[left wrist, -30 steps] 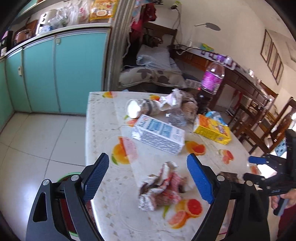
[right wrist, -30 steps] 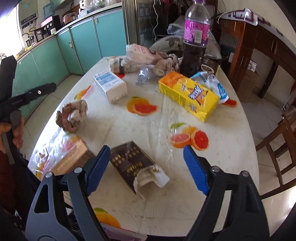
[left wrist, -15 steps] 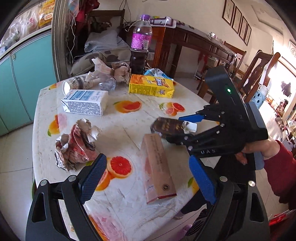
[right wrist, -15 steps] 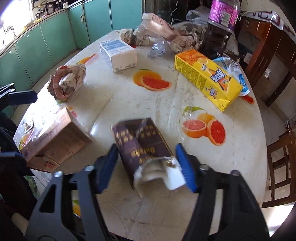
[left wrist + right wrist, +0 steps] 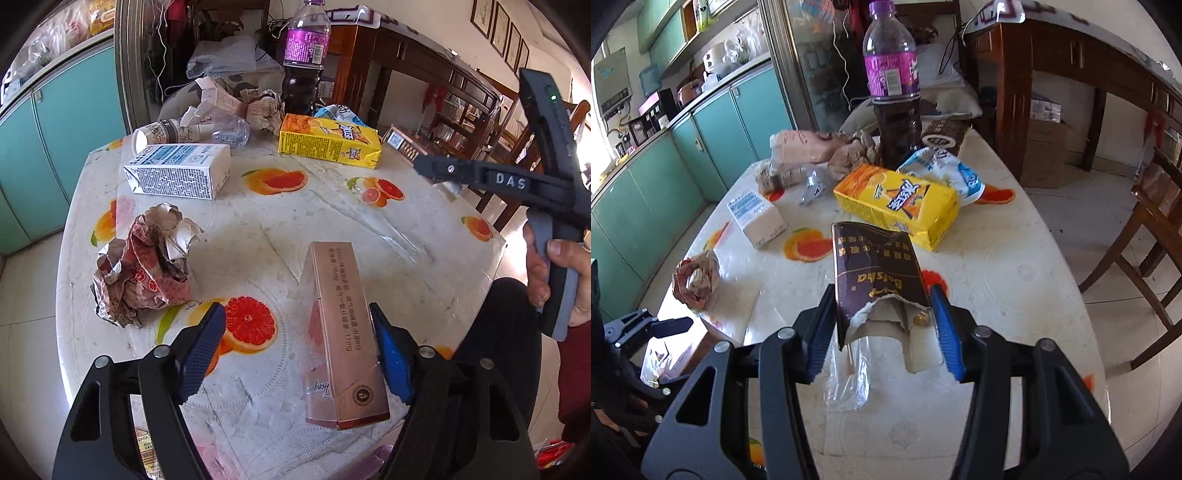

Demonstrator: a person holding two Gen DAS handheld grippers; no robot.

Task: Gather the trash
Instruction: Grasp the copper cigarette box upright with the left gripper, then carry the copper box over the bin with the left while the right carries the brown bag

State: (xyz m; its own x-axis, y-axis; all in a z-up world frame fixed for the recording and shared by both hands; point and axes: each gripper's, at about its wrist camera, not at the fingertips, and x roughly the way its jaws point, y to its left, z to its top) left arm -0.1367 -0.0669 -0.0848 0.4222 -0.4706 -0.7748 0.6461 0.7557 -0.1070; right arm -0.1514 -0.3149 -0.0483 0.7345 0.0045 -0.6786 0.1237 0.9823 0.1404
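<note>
Left tongs (image 5: 297, 349), lower centre, angled down at desk (image 5: 424, 236), jaws closing around pink carton (image 5: 340, 332); left pad not touching. Right tongs (image 5: 882, 325), angled down, closing on dark pack (image 5: 877, 273), pads at both sides, pack off the desk.

Dark brown carton (image 5: 877, 275), torn open at its near end, lifted off the surface. Tan carton (image 5: 341, 332) lies flat near the edge. Crumpled wrapper (image 5: 142, 264), white carton (image 5: 177, 175), yellow box (image 5: 328, 142) lie farther back.
</note>
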